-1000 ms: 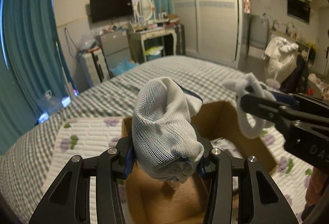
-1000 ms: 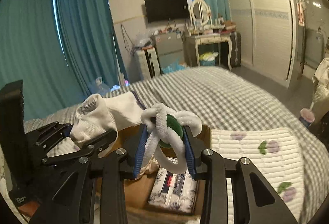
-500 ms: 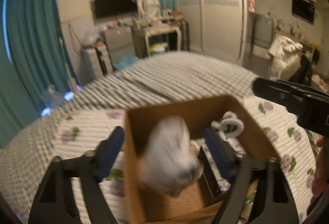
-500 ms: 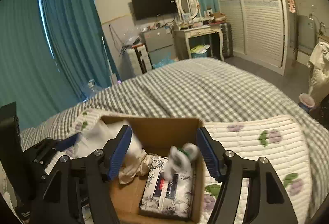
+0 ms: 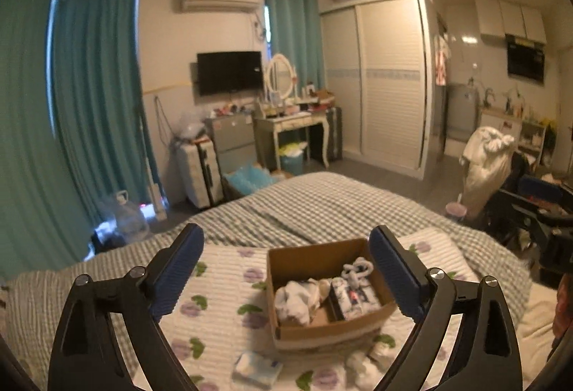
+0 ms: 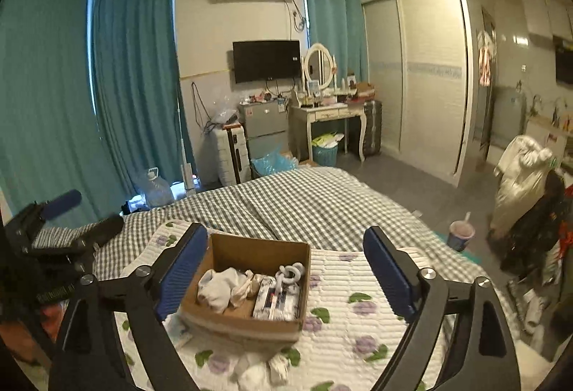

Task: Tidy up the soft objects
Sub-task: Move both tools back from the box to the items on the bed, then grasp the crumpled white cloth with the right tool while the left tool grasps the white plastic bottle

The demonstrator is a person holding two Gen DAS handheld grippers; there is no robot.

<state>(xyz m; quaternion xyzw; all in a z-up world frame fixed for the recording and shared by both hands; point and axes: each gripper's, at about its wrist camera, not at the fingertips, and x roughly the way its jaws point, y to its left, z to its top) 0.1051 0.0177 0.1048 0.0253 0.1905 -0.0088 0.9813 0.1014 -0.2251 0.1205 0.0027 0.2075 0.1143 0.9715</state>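
Fingers (image 5: 394,280) wide apart, both grippers empty.

The box (image 6: 250,253) at lower centre is plain brown cardboard, matt. In it lie white knitted socks (image 6: 218,287), a fuzzy white ring (image 6: 290,274) and a glossy plastic-wrapped pack (image 6: 275,297). The mat (image 6: 358,319) beneath is quilted cloth with a printed flower pattern; the cover (image 6: 304,201) above it is woven check cloth. The right gripper (image 6: 286,269) is matt black plastic with ribbed blue pads (image 6: 388,272) and shiny metal screws.
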